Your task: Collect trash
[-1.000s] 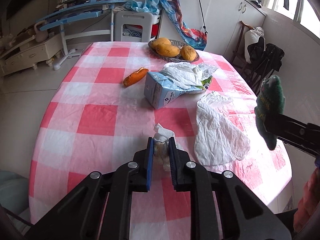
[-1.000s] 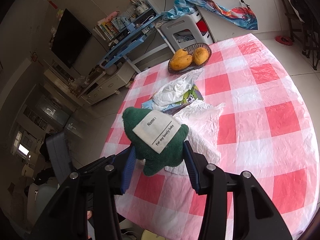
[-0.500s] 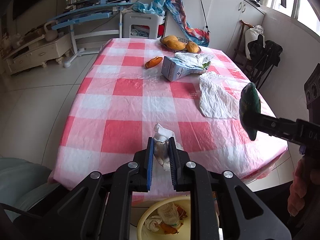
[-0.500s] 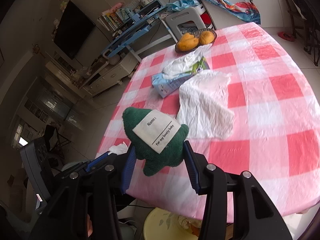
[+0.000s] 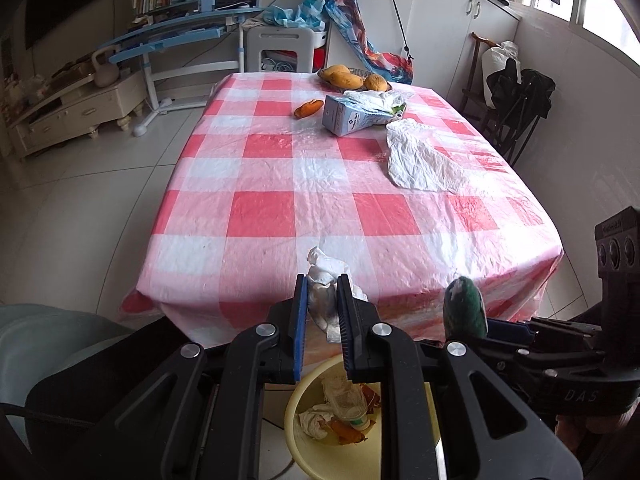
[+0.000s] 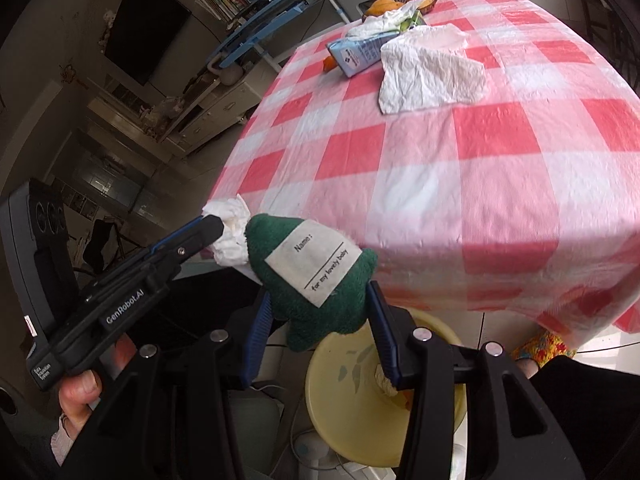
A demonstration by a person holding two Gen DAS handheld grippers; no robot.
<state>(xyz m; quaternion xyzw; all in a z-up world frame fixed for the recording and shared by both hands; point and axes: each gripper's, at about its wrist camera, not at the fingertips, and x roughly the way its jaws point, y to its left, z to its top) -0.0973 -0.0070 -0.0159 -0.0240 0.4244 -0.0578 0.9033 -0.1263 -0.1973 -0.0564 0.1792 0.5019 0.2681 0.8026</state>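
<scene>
Below both held items, yellow bin [image 5: 320, 446] has appeared.

The round yellow plastic bin [image 5: 320, 452] is partly hidden behind both sets of black gripper fingers and cut off by the lower picture edge. The blue-and-white carton [image 5: 352, 118] carries print too small to read. The dark wicker fruit basket [image 6: 430, 2] lies largely behind crumpled white wrapping [image 6: 390, 20].

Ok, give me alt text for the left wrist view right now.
The left gripper pinches a crumpled white tissue above a yellow bin holding trash, at the near edge of a red-checked table. At right, the right gripper holds a green plush toy.
</scene>
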